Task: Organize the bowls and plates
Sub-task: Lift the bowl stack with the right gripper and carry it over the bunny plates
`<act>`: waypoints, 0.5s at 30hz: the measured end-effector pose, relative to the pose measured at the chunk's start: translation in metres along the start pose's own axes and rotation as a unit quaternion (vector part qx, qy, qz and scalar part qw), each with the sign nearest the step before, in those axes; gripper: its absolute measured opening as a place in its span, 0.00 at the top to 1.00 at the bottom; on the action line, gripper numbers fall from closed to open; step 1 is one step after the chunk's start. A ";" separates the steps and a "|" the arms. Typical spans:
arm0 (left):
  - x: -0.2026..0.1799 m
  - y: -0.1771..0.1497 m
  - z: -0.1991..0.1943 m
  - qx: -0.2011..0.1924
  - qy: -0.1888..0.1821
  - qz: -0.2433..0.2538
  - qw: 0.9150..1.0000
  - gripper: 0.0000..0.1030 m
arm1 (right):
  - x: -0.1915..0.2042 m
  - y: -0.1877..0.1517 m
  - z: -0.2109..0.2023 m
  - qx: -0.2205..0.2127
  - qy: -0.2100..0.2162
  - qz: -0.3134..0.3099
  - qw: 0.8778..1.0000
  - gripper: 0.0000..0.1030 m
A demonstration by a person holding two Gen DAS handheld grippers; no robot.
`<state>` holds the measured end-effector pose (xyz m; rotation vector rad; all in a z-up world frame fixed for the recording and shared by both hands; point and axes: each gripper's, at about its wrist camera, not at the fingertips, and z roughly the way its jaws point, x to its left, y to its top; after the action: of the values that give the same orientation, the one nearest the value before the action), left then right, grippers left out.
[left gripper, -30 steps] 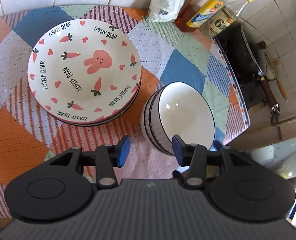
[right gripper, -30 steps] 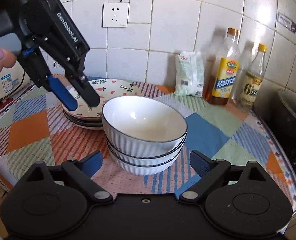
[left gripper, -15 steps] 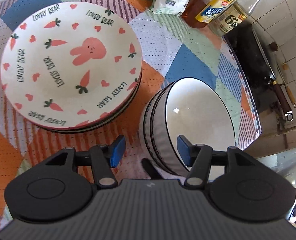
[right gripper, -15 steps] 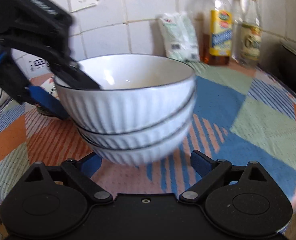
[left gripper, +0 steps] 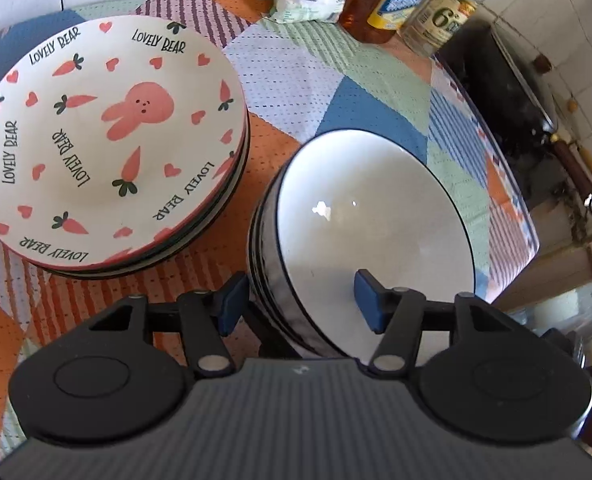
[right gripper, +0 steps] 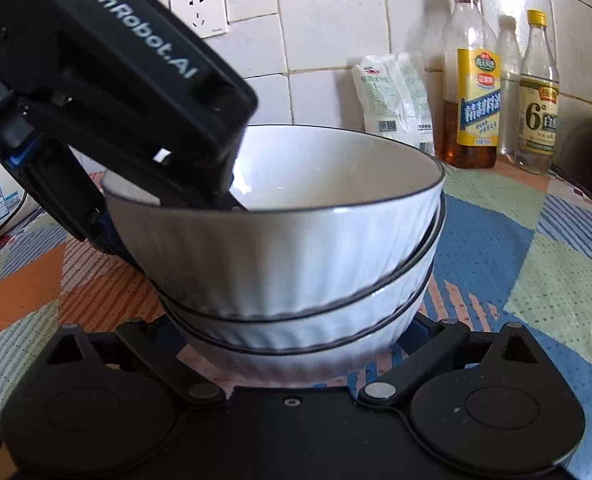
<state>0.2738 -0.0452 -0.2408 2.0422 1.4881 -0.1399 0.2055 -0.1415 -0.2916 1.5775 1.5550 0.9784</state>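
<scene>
A stack of three white ribbed bowls [left gripper: 376, 216] stands on the patchwork tablecloth; it fills the right wrist view [right gripper: 287, 248]. My left gripper [left gripper: 298, 300] is open and straddles the near rim of the top bowl, one finger outside, one inside. It shows in the right wrist view [right gripper: 115, 92] at the bowl's left rim. My right gripper [right gripper: 291, 344] is open, its fingers on either side of the bottom bowl's base, the tips hidden behind it. A stack of "Lovely Bear" rabbit plates [left gripper: 103, 148] sits left of the bowls.
Two bottles [right gripper: 472, 96] [right gripper: 536, 96] and a white packet [right gripper: 396, 96] stand at the tiled back wall. A dark wok with a handle [left gripper: 508, 92] sits beyond the table's right edge. A wall socket [right gripper: 203, 14] is at the back.
Both grippers have closed in on the bowl stack. The left gripper now straddles the top bowl's rim; the right gripper has slid low around the stack's base.
</scene>
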 end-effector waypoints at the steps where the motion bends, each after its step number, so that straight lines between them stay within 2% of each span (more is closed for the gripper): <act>1: 0.004 0.002 0.002 0.002 -0.007 -0.009 1.000 0.40 | -0.001 0.001 0.001 0.000 0.005 0.001 1.000 0.00; 2: 0.009 0.004 0.005 0.004 -0.009 -0.023 1.000 0.35 | -0.002 0.001 0.001 -0.001 0.008 0.002 1.000 0.00; 4: 0.020 0.008 0.006 0.002 -0.015 -0.048 0.999 0.35 | -0.003 -0.001 0.000 -0.005 0.011 0.002 1.000 0.00; 5: 0.022 0.009 0.007 0.002 -0.022 -0.052 0.998 0.39 | -0.003 -0.002 0.000 -0.007 0.011 0.003 1.000 0.00; 6: 0.022 0.009 0.007 0.000 -0.030 -0.051 0.998 0.46 | -0.002 -0.002 0.000 -0.007 0.010 0.004 1.000 0.01; 7: 0.021 0.008 0.006 0.000 -0.039 -0.046 0.998 0.47 | -0.003 -0.001 0.000 -0.004 0.010 0.009 1.000 0.01; 10: 0.007 0.010 0.007 -0.004 -0.023 -0.008 1.000 0.43 | -0.005 0.006 0.000 0.009 0.016 0.039 0.999 0.01; 15: 0.007 0.004 0.006 -0.017 -0.019 -0.013 1.000 0.42 | -0.005 0.004 0.000 0.002 0.014 0.045 0.999 0.01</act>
<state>0.2816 -0.0434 -0.2472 1.9832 1.4845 -0.1633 0.2078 -0.1468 -0.2879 1.6563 1.5163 1.0502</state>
